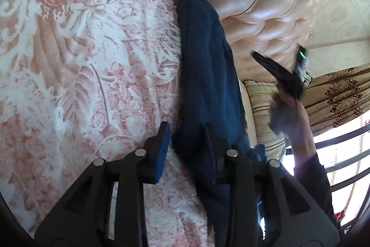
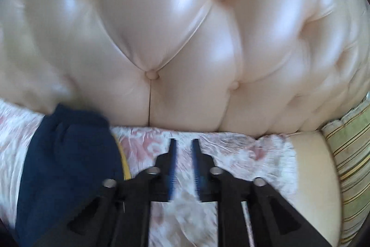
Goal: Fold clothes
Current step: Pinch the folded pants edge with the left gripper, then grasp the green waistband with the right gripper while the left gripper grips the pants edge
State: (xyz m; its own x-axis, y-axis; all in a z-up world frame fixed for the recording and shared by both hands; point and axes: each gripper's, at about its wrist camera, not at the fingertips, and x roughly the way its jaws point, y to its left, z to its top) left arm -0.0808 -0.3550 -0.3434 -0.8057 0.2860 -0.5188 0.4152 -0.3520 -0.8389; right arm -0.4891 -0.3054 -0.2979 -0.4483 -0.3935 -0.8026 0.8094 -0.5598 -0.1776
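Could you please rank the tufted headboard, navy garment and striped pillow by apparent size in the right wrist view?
1. Cream tufted leather headboard, largest.
2. Navy blue fabric garment.
3. Green striped pillow, smallest, though cropped by the frame edge.

— What can't you make out?
— The left claw point(image 1: 185, 131): its right finger is buried behind the navy garment point(image 1: 208, 75), so its grip is unclear.
— And the other one?
— The right claw point(image 1: 275, 66) is motion-smeared there. In the right wrist view the garment's near end runs off the bottom edge — all blurred.
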